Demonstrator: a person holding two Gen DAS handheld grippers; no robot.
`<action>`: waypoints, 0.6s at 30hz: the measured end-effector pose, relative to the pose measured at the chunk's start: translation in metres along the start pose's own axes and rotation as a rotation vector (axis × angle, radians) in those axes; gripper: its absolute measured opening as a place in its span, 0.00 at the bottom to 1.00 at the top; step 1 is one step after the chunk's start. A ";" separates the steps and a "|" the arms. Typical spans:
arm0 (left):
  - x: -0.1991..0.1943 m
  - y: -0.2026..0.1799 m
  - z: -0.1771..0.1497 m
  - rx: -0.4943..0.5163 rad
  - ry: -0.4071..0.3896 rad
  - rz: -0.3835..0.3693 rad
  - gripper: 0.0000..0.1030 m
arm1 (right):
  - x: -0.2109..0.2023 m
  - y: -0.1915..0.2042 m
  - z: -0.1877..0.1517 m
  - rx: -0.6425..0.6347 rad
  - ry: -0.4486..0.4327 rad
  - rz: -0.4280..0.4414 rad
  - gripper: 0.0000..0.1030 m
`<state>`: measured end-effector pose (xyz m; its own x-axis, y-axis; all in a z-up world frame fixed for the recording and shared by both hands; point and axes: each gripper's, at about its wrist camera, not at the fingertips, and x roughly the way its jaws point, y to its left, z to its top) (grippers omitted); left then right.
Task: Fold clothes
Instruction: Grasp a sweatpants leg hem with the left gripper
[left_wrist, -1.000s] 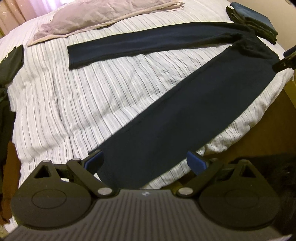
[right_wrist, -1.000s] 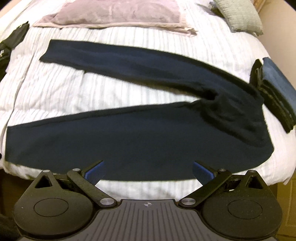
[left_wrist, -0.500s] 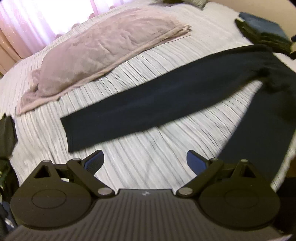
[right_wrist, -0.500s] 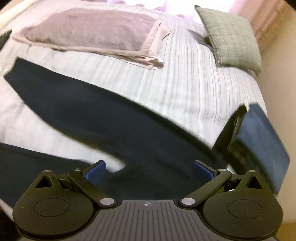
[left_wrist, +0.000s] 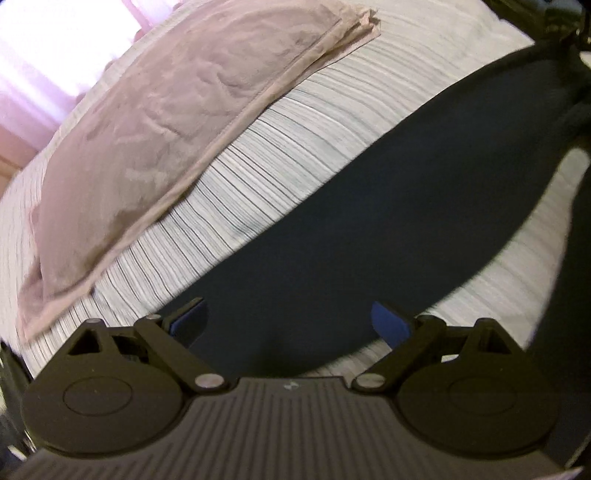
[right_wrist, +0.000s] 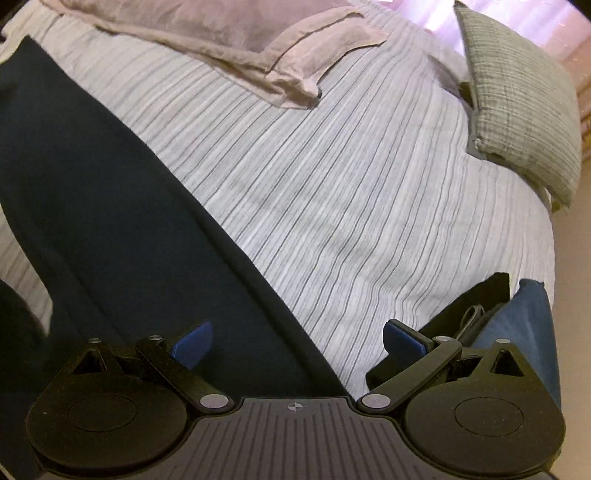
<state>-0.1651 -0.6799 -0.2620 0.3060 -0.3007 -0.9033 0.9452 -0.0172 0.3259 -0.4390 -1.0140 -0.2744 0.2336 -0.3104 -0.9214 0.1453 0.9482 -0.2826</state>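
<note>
Garment: dark navy trousers (left_wrist: 388, 206) lie spread flat on the striped bedcover (right_wrist: 351, 192); one leg runs from the near edge of the left wrist view up to the far right, and in the right wrist view it runs from the far left down to the near centre.
Left gripper (left_wrist: 291, 319): jaws spread wide, holding nothing, low over the near end of that leg, which looks like the hem end.
Right gripper (right_wrist: 297, 341): jaws wide apart and empty, straddling the leg's right edge; folded clothes (right_wrist: 524, 325) sit just to its near right.
Handling: soft, limp and light by the look of it; it will drape and sag, not hold shape, and a thin layer may slip from a shallow pinch.
Hold: judged best at the edges, hem corner for the left, waist end or outer seam for the right, lifted together.
Surroundings: mauve pillow (left_wrist: 166, 122) far left; grey cushion (right_wrist: 524, 99) far right.
</note>
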 end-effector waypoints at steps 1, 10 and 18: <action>0.006 0.005 0.002 0.016 0.001 0.002 0.90 | 0.001 0.002 0.001 -0.010 0.003 -0.002 0.99; 0.047 0.047 0.005 0.156 -0.001 -0.019 0.85 | 0.014 0.020 0.014 -0.041 0.026 0.006 0.99; 0.086 0.076 0.001 0.236 0.035 -0.069 0.75 | 0.051 0.013 0.024 -0.069 0.081 0.033 0.84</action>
<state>-0.0672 -0.7083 -0.3144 0.2495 -0.2576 -0.9335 0.9125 -0.2601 0.3157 -0.4018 -1.0192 -0.3190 0.1578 -0.2753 -0.9483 0.0712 0.9610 -0.2671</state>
